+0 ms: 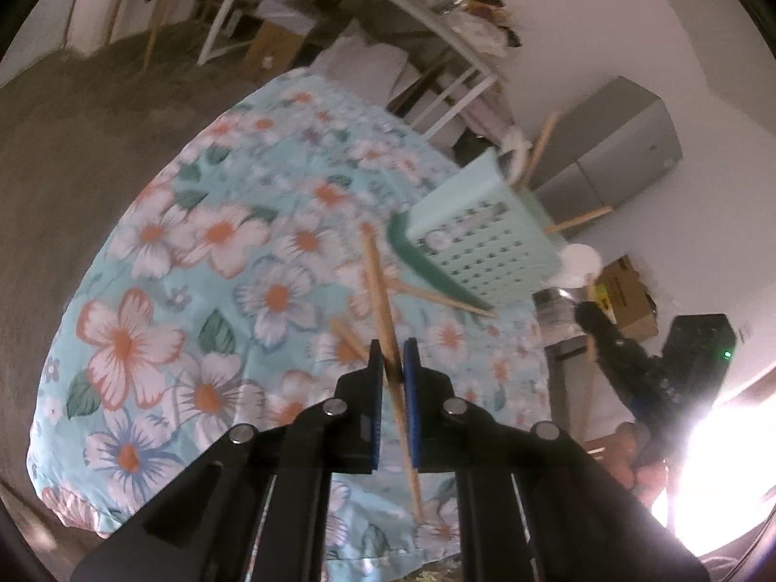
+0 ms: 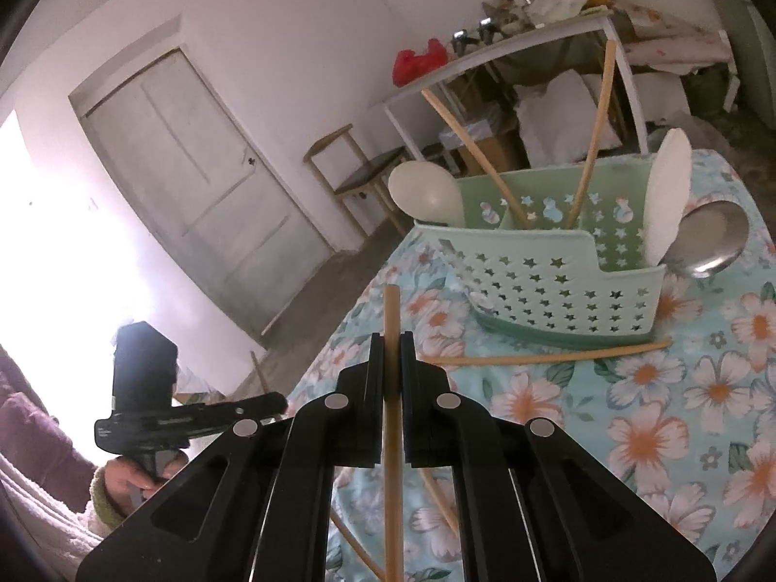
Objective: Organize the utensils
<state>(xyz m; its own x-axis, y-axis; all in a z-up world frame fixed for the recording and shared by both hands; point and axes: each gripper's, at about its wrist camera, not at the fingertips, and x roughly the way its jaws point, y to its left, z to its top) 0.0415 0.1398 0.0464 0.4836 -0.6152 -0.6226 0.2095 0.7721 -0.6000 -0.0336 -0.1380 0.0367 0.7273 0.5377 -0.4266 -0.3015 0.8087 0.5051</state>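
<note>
A: Right gripper (image 2: pixel 392 339) — jaws pinched together on a slim pale wooden chopstick (image 2: pixel 391 431). Stick stands near upright through the pads, tip poking above them, tail running down out of view

B: And the target?

A: Mint-green perforated plastic utensil caddy (image 2: pixel 557 286) on the floral-print tablecloth (image 2: pixel 679 417), ahead of the right gripper and off to its right in its own view. Two chopsticks already lean in the rear compartment; a white plastic spoon (image 2: pixel 427 191) and a white flat ladle (image 2: pixel 667 194) also stand in it, a steel spoon bowl (image 2: pixel 710 237) behind

B: Left side?

A: Left gripper (image 1: pixel 392 356) is clamped on its own light wooden chopstick (image 1: pixel 380 300), long axis slanting forward-up toward the caddy (image 1: pixel 485 242), which sits up and to the right in that view, well apart. More loose sticks lie on the cloth between gripper and caddy; one lies just beside the caddy's base

B: Which goes first?

A: My judgement: the right looks nearer the caddy. Its stick is already close to vertical, so it needs carrying over the rear slot and lowering. The left's stick would need tilting upright first
</note>
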